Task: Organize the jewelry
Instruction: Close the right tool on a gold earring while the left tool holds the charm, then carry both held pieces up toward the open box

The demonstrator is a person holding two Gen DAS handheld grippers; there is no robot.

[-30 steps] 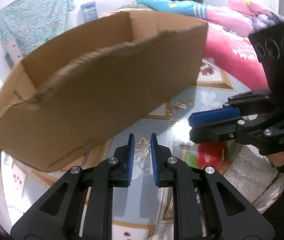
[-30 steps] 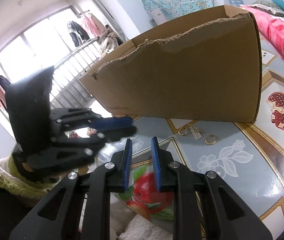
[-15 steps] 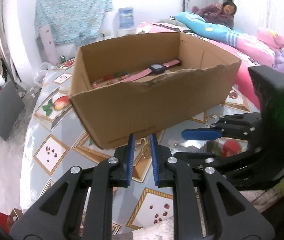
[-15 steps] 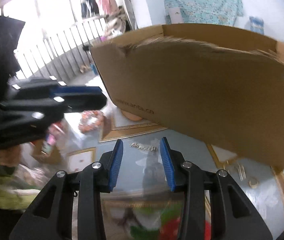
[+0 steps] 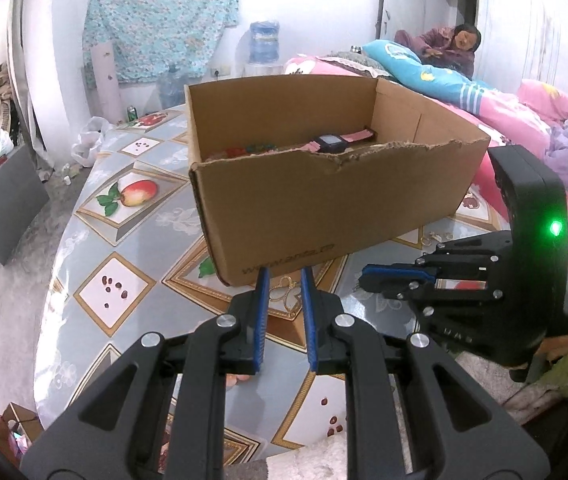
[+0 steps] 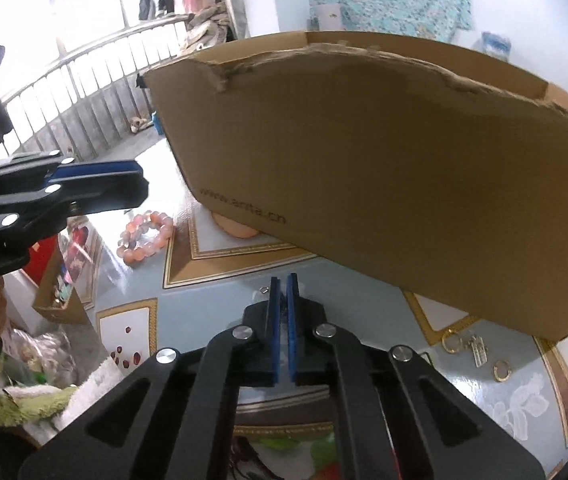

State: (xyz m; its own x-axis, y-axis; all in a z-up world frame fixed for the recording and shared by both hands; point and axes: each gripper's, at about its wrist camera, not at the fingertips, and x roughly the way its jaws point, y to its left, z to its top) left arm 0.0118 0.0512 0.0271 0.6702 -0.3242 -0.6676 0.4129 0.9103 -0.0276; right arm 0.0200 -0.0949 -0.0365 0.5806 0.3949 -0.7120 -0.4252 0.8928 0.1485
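Note:
An open cardboard box (image 5: 324, 208) stands on the patterned table (image 5: 123, 292) with a pink watch (image 5: 336, 144) inside. My left gripper (image 5: 284, 280) sits just before the box's near corner, shut on a gold clover chain (image 5: 286, 290) that shows between its pads. To its right, my right gripper (image 5: 364, 280) is low over the table. In the right wrist view the right gripper (image 6: 281, 284) has its jaws shut on a thin chain, whose small clasp (image 6: 263, 290) sticks out by the left fingertip. The box (image 6: 384, 180) looms just behind, and the left gripper (image 6: 139, 184) is at the left.
A pink bead bracelet (image 6: 145, 236) lies left of the box. Gold hoops (image 6: 450, 342) and a silver tag (image 6: 478, 350) lie at the box's right corner. A bed with pink bedding (image 5: 524, 120) and a person (image 5: 452, 44) is behind. A small box (image 6: 59, 300) sits on the floor.
Both cameras swung and pulled back, so the box now looks level and its inside shows. My right jaws opened wide, then shut at the thin chain. The left kept its gold piece.

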